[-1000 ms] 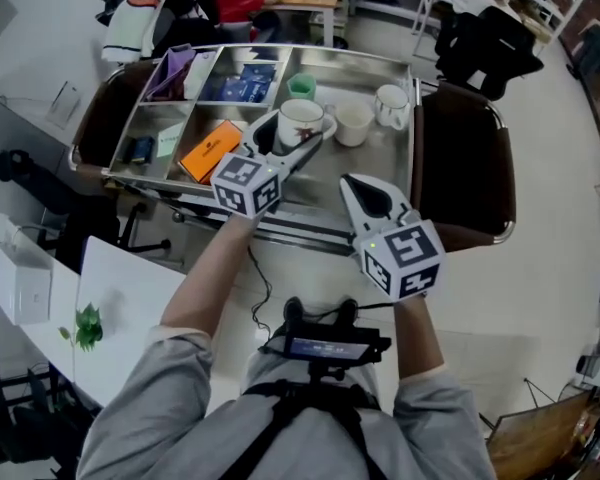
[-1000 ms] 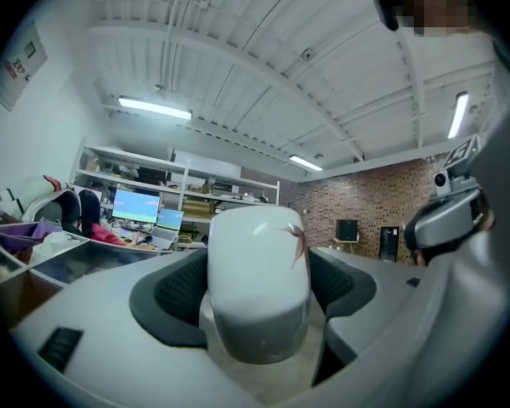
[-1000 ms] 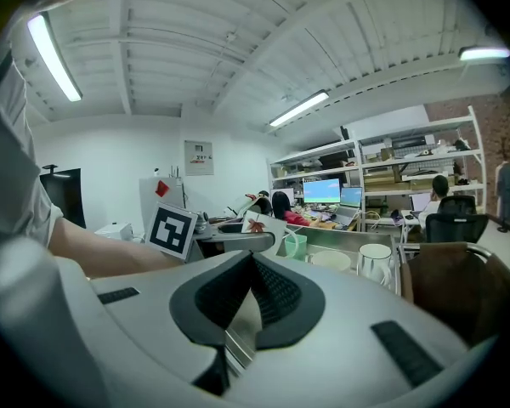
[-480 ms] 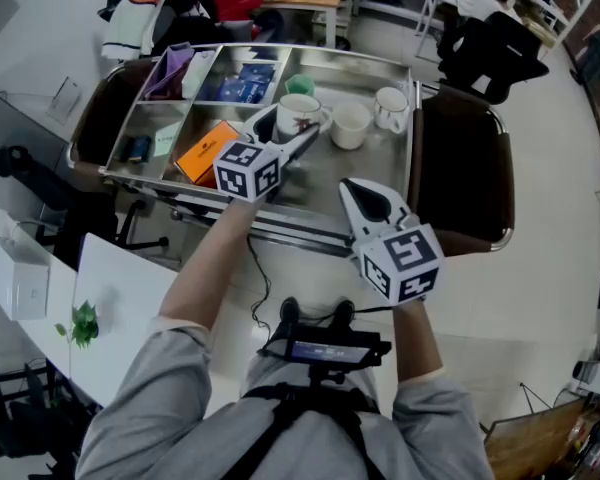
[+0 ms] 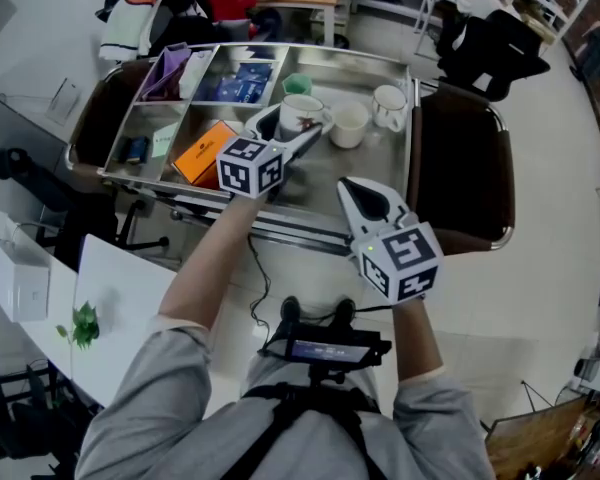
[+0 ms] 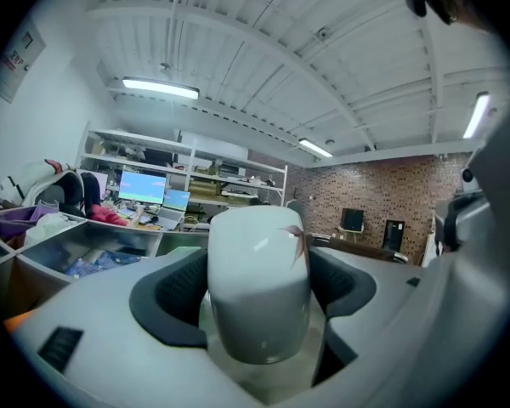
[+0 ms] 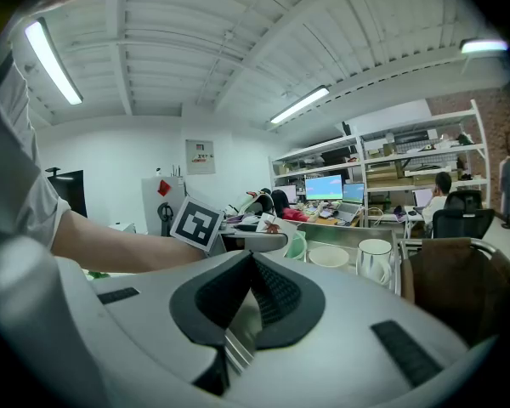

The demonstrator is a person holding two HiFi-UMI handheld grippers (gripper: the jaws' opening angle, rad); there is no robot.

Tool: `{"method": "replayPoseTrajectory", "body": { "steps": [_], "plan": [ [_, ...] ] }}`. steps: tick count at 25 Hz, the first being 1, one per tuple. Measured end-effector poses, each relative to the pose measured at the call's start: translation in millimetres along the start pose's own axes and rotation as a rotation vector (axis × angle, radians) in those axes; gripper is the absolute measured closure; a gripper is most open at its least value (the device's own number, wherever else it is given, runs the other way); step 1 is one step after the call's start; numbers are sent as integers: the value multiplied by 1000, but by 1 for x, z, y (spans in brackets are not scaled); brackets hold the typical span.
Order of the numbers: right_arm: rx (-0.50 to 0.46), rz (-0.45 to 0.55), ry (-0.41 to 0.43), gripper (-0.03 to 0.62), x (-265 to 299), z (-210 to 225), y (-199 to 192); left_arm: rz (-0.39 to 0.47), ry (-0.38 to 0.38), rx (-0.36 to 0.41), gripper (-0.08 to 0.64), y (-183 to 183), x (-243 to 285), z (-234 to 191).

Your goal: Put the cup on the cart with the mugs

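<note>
Your left gripper (image 5: 298, 128), jaws gripping the white leaf-printed cup (image 5: 302, 111), has carried it further over the steel cart (image 5: 365, 171), beside the pale mugs (image 5: 351, 123). It looks ready to lower. Your right gripper (image 5: 365, 196) has its jaws closed, empty.

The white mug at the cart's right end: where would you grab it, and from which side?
Probably across the round body of the white mug, coming from the near side. It stands upright, with a wide cup close on its left and the cart's rail on its right.
</note>
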State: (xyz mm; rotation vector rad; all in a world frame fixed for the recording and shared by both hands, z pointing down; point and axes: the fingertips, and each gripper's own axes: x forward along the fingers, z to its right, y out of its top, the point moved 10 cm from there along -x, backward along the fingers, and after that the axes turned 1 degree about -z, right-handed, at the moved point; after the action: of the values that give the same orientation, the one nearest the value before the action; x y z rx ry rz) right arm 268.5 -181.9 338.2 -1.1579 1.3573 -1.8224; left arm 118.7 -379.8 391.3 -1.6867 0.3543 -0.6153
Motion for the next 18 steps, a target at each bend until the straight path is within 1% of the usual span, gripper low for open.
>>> {"method": "replayPoseTrajectory", "body": {
  "steps": [7, 10, 14, 18],
  "plan": [
    [5, 3, 4, 595, 2, 5, -1, -99, -31, -14, 183, -3, 5, 0],
    [5, 2, 6, 595, 2, 6, -1, -127, -44, -21, 183, -6, 7, 0],
    [6, 0, 5, 595, 2, 7, -2, -140, -58, -29, 183, -7, 8, 1],
    [12, -5, 4, 595, 2, 10, -3, -132, -71, -28, 183, -7, 10, 3]
  ]
}}
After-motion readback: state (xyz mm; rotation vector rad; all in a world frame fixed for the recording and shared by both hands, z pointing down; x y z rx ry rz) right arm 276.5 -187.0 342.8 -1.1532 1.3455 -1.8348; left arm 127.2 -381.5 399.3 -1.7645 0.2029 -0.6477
